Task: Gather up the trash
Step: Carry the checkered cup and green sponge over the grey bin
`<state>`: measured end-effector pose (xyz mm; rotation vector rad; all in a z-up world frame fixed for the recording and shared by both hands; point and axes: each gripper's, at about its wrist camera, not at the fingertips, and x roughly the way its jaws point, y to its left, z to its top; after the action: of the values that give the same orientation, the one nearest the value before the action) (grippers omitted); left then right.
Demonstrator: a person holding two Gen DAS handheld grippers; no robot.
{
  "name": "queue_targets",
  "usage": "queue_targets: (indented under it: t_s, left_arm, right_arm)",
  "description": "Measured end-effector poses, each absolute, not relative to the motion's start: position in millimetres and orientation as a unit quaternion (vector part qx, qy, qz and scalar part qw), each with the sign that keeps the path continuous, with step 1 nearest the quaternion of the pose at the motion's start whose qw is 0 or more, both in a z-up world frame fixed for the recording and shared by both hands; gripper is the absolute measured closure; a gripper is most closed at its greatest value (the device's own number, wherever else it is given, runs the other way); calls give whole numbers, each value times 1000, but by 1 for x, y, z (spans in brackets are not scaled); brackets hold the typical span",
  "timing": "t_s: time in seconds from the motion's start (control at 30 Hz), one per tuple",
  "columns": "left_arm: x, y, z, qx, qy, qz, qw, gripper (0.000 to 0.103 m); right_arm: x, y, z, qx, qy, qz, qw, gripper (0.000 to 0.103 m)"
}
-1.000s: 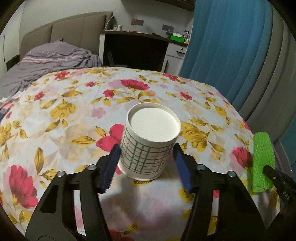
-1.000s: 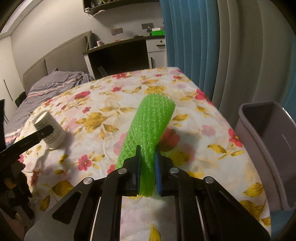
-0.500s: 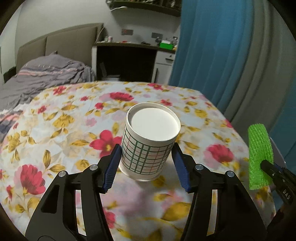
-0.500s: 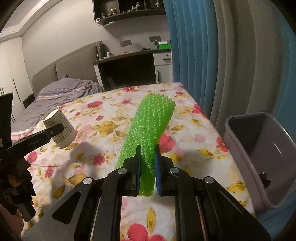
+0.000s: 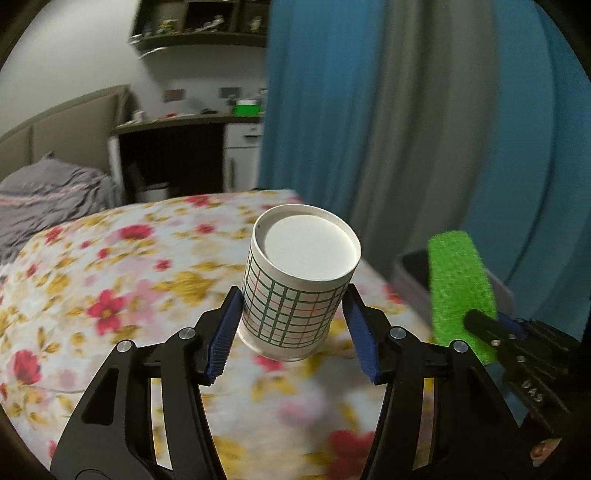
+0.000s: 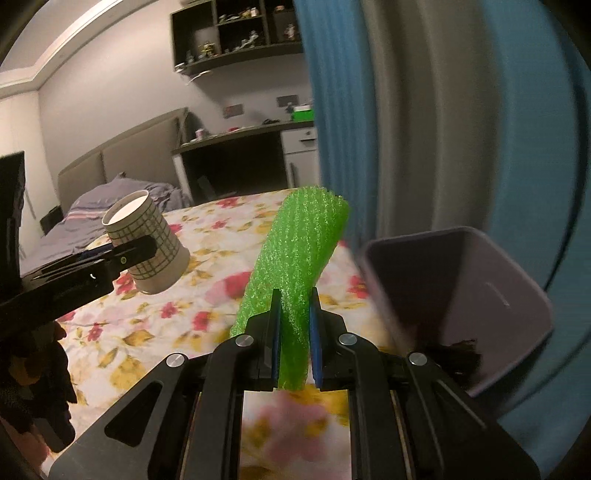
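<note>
Matt paper cup (image 5: 301, 280), rough green foam netting (image 6: 301, 266), floral cloth (image 5: 110, 280)

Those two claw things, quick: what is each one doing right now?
Left gripper: closed on the upside-down checked paper cup, lifted off the bed.
Right gripper: closed on the green foam net.

I am in a home bedroom; a bed (image 6: 122, 188) with a padded grey headboard (image 6: 144, 144) and a rumpled purple-grey duvet (image 5: 51, 195) stands at the far wall; beside it a dark desk (image 6: 240, 155) carries small clutter and a green box (image 6: 303, 112); white drawers (image 6: 301, 155) sit under its right end; wall shelves (image 6: 236, 33) above hold small figures; blue and grey curtains (image 5: 369, 129) hang to the floor on the right; below me a floral sheet (image 5: 110, 280) covers a surface; a grey bin (image 6: 461, 295) stands at its edge by the curtains.
</note>
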<state>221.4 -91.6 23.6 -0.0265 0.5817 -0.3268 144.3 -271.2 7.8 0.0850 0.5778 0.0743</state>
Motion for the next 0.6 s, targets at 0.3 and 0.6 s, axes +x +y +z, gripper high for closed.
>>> queue_targets:
  t_s: [0.3, 0.6]
  left_arm:
    - [219, -198, 29, -6, 273, -258, 927, 48]
    - [244, -265, 1, -21, 303, -309, 902, 48]
  right_arm:
    - [138, -346, -1, 68, 283, -36, 956, 89]
    - [163, -387, -30, 82, 298, -80, 948, 72]
